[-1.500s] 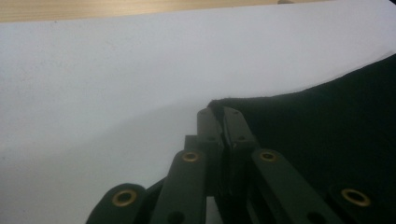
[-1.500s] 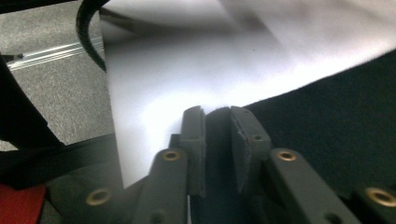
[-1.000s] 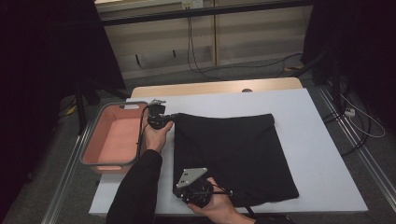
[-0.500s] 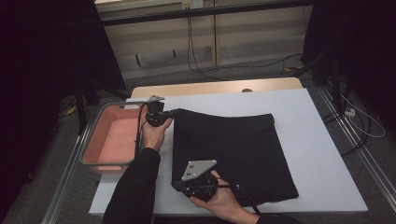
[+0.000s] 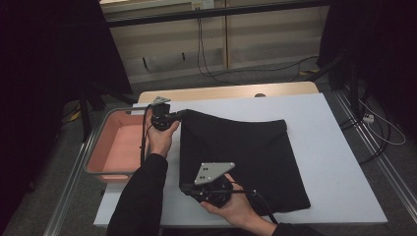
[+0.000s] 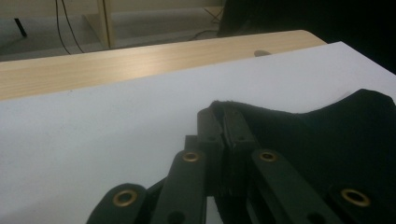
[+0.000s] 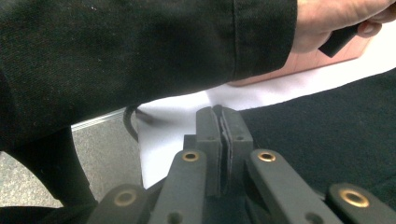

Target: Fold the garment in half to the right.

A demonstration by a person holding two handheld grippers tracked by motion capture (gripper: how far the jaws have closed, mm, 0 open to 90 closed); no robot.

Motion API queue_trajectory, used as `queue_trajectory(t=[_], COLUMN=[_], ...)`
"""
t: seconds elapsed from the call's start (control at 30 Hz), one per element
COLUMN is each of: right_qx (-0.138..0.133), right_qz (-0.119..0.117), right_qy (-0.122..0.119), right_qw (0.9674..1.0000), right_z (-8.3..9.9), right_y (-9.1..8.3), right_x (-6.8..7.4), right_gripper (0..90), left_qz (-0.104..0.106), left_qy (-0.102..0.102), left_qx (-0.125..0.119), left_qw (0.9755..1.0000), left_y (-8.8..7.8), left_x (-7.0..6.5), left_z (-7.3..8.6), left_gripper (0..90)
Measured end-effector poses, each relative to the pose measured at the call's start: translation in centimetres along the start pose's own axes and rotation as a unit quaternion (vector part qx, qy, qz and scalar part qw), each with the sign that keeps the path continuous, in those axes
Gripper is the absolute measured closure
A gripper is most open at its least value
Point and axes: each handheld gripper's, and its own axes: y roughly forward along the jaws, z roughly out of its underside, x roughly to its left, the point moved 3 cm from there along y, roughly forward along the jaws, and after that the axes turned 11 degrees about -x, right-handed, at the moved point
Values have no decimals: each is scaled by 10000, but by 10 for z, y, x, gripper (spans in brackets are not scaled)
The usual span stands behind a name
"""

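Note:
A black cloth [image 5: 241, 152] lies spread on the white table [image 5: 334, 162]. My left gripper [image 5: 180, 115] is shut on the cloth's far left corner, beside the pink tray. In the left gripper view the jaws [image 6: 224, 116] pinch that corner, which is raised off the table, and the black cloth [image 6: 327, 140] runs off to the right. My right gripper [image 5: 186, 187], with a grey plate on top, is shut on the near left corner. In the right gripper view a thin cloth edge sits between its closed jaws [image 7: 219, 119], and a black sleeve [image 7: 140, 51] crosses above.
A pink tray [image 5: 105, 150] sits off the table's left side on a metal frame. A wooden strip [image 5: 231, 92] borders the table's far edge. Cables lie on the floor behind and to the right. Bare white table lies right of the cloth.
Both grippers have risen a little, lifting the cloth's left corners off the table. The right gripper has also shifted slightly to the right.

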Motion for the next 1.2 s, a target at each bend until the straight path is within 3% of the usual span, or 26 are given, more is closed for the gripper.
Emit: queue_trajectory(t=[0.3, 1.2], right_qx=[-185, -540], right_qz=[-34, -45], right_qy=[-46, -117], right_qw=[9998, 9985], right_z=[-15, -41], right_y=[-1, 0], right_x=[-1, 0], right_gripper=[873, 873], left_qz=[97, -148], left_qy=[-57, -73], left_qx=[-85, -287], left_qw=[9999, 9995], left_y=[-11, -30], left_x=[6, 19], left_z=[-6, -21], left_gripper=[874, 874])
